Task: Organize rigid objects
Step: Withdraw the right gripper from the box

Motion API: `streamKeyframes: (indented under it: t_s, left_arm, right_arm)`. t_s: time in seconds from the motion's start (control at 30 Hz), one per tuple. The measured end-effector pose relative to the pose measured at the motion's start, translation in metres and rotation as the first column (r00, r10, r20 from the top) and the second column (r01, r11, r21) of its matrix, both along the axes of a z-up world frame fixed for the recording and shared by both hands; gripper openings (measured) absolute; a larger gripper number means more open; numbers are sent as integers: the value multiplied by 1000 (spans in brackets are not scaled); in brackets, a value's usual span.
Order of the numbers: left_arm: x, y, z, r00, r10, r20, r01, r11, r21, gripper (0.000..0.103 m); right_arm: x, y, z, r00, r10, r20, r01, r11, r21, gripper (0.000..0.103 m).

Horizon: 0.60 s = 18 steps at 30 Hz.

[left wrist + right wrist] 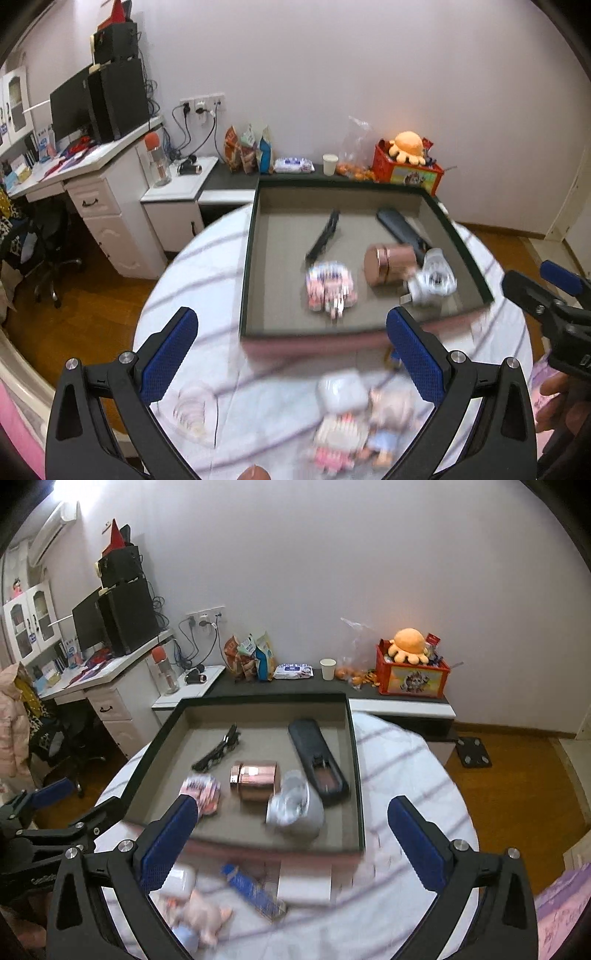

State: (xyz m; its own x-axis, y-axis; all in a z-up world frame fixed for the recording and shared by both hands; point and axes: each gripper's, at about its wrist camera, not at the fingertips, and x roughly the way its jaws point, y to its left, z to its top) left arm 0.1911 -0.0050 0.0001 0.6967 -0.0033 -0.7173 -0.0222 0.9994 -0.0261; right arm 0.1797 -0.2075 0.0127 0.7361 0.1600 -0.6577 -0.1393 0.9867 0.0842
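Note:
A dark-rimmed tray with a grey floor lies on the round, stripe-clothed table. In it are a black clip, a long dark case, a copper tin on its side, a clear-and-white object and a pink packet. In front of the tray lie blurred small dolls, a white box and a blue packet. My left gripper hangs open over the tray's near edge, holding nothing. My right gripper is open and holds nothing.
Behind the tray a low dark cabinet top carries snack bags, a paper cup and a red box with an orange plush. A white desk with a monitor and an office chair stand left. Wood floor surrounds the table.

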Motion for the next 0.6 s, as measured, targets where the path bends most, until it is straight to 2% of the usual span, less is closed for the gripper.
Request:
streamKeyframes:
  t_s: [0.17,0.33,0.6]
  left_arm:
    - [-32,0,-24,998,8,-63,-9,1000,-18,103]
    - [-58,-4,-43,994,18,-107,-22,999,-37,103]
    - [-73,-18,-55,991,4,-130,-3,1000,13,103]
  right_arm:
    - [-41,-12,-24,997,-29,-71,31,999,25,103]
    - [-64,-19,-51,989,-41,-144,47,998,34,103]
    - [-80,-19,-58,987,-28,-156,34,999,36,103]
